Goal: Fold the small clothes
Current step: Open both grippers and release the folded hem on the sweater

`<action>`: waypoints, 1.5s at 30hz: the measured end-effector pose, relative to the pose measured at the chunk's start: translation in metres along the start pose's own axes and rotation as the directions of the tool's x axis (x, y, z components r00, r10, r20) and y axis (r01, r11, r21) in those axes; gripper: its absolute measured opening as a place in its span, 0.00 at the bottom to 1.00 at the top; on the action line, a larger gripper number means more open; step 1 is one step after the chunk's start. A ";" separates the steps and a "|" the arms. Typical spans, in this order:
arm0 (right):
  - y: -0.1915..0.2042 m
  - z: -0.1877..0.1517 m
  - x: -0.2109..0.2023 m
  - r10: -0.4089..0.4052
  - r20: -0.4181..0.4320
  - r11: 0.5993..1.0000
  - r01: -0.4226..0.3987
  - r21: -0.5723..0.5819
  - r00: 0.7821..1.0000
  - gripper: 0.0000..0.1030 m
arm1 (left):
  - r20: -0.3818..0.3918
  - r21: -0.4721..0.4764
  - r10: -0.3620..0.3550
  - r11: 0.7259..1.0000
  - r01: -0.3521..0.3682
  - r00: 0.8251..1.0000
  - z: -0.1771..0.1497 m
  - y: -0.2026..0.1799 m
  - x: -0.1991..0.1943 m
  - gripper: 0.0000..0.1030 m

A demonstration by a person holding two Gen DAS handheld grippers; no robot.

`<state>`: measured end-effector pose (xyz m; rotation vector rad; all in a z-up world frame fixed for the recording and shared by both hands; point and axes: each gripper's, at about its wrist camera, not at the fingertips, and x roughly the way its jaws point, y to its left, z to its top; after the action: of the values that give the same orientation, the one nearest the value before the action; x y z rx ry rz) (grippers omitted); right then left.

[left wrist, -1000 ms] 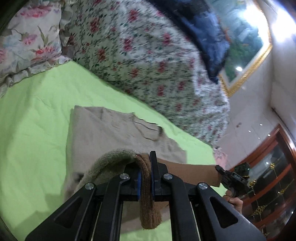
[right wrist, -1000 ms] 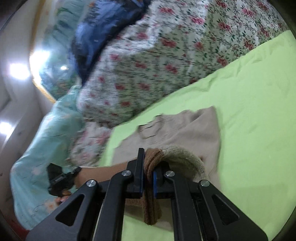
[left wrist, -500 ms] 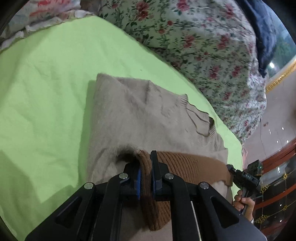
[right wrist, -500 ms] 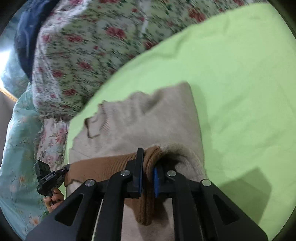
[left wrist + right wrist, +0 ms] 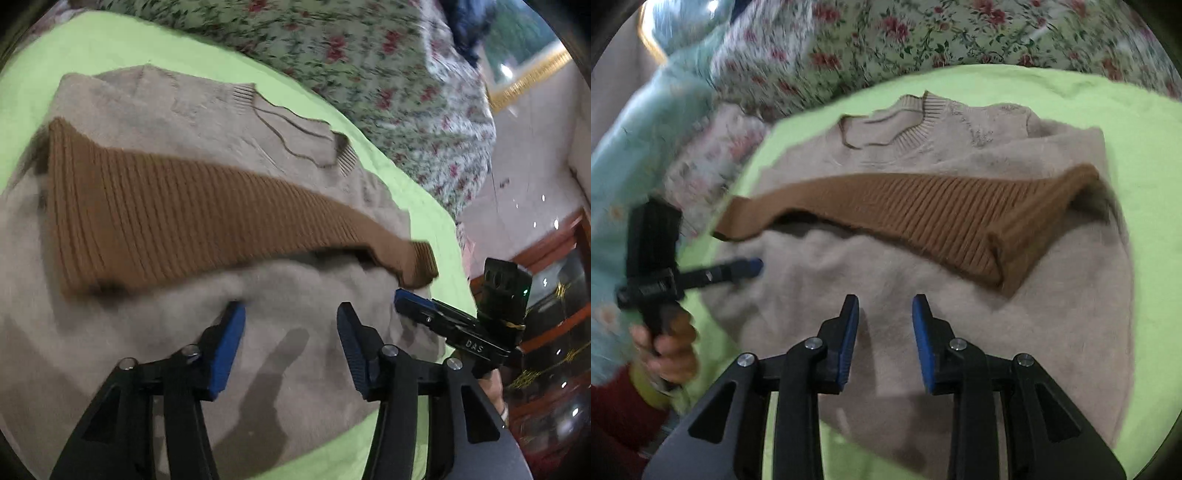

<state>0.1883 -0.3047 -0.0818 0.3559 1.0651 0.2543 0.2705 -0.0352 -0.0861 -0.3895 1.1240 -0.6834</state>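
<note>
Now both hand-held grippers have let go: the left hand-held gripper (image 5: 290, 323) and the right hand-held gripper (image 5: 884, 317) were each clamped on the brown ribbed hem (image 5: 923, 218) half a second ago, and their jaws have just been opening, with nothing between them. The beige sweater (image 5: 960, 314) lies on the green bed sheet (image 5: 1145, 184) at frame centre, hem folded up toward the collar (image 5: 916, 125). That looks like 1 fold laid down; another likely remains.

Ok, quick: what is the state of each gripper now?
Left gripper: open, jaws just opened, holding nothing, above the sweater.
Right gripper: open, jaws just opened, holding nothing.
</note>
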 end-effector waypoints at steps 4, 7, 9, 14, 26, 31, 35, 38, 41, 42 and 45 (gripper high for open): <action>-0.043 0.034 -0.003 -0.148 0.049 0.984 0.143 0.104 0.988 0.30 | 0.084 -0.009 0.159 0.987 -0.159 0.984 0.045 0.023 -0.010 0.46; -0.085 0.053 -0.016 -0.226 0.112 0.944 0.189 0.270 0.968 0.31 | 0.148 -0.137 0.212 0.972 -0.193 0.966 0.080 0.058 -0.028 0.46; -0.097 0.056 -0.033 -0.201 0.182 0.928 0.128 0.349 0.963 0.31 | 0.197 -0.216 0.214 0.961 -0.171 0.957 0.095 0.078 -0.046 0.47; -0.079 0.042 -0.063 -0.182 0.235 0.940 0.099 0.327 0.955 0.32 | 0.265 -0.266 0.184 0.957 -0.112 0.947 0.076 0.083 -0.080 0.51; 0.000 -0.061 -0.068 -0.010 0.167 0.957 -0.039 0.287 0.986 0.39 | 0.144 -0.167 0.065 0.985 -0.041 0.987 -0.110 0.007 -0.088 0.56; 0.016 -0.091 -0.078 0.022 0.183 0.953 -0.076 0.292 0.983 0.41 | 0.152 -0.120 0.097 0.990 -0.080 0.984 -0.158 -0.009 -0.093 0.60; 0.019 -0.105 -0.086 0.036 0.202 0.943 -0.100 0.318 0.979 0.43 | 0.157 -0.200 0.099 0.978 -0.067 0.983 -0.174 0.002 -0.090 0.63; 0.019 -0.109 -0.092 0.044 0.209 0.938 -0.112 0.327 0.977 0.43 | 0.174 -0.251 0.135 0.964 -0.089 0.975 -0.172 0.017 -0.085 0.63; 0.020 -0.110 -0.097 0.044 0.215 0.939 -0.114 0.326 0.976 0.43 | 0.224 -0.307 0.140 0.949 -0.066 0.964 -0.162 0.035 -0.082 0.63; 0.020 -0.110 -0.098 0.044 0.217 0.939 -0.115 0.325 0.975 0.43 | 0.240 -0.316 0.146 0.947 -0.065 0.960 -0.157 0.039 -0.081 0.63; 0.020 -0.108 -0.099 0.046 0.218 0.937 -0.118 0.329 0.975 0.43 | 0.275 -0.351 0.187 0.933 -0.083 0.943 -0.131 0.055 -0.075 0.63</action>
<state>0.0459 -0.3055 -0.0410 0.7253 0.8863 0.1023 0.1471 0.0624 -0.1196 -0.6772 0.9590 -0.2915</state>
